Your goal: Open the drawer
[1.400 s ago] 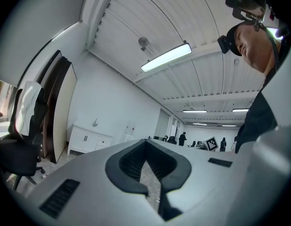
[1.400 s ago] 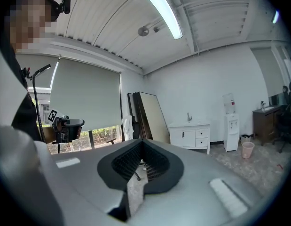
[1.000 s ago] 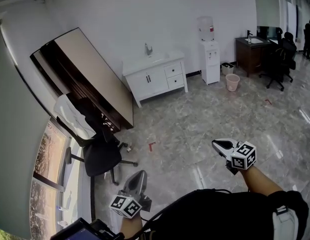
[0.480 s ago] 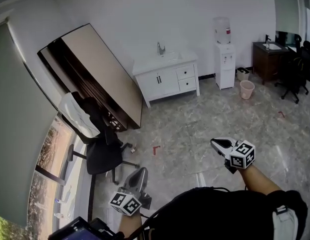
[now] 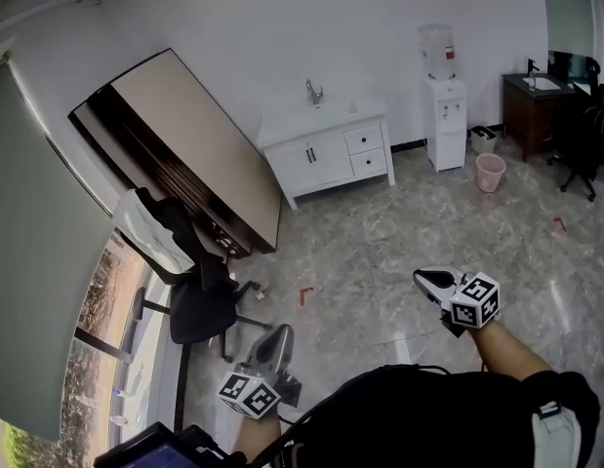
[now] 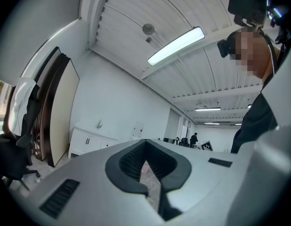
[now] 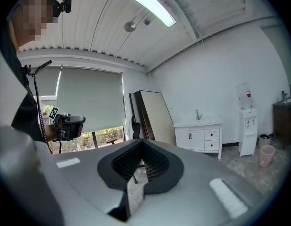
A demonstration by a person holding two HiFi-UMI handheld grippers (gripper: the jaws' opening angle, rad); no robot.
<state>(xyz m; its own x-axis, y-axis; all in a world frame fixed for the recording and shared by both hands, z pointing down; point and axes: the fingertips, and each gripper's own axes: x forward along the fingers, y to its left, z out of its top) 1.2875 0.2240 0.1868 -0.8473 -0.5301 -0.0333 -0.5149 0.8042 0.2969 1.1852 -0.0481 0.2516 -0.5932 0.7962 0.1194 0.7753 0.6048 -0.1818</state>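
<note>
While left tool (image 5: 279,331), right tool (image 5: 421,278) closed, drawers (image 5: 365,142) distant.

Upper right: water dispenser (image 5: 443,96), pink bin (image 5: 490,172), dark desk (image 5: 529,105); left: panels (image 5: 199,144) leaning on wall, black office chair (image 5: 199,308) in front; red tape mark (image 5: 303,295) mid-floor.

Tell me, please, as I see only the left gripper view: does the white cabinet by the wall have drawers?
Observer: Yes, two drawers are stacked at the white cabinet's right end in the head view, beside two doors.
Operator: Thanks. Is the right hand-held gripper holding anything?
Observer: No, the right hand-held gripper has its jaws together with nothing between them.
Operator: Is it near the cabinet?
Observer: No; bare floor with a red mark lies between.
</note>
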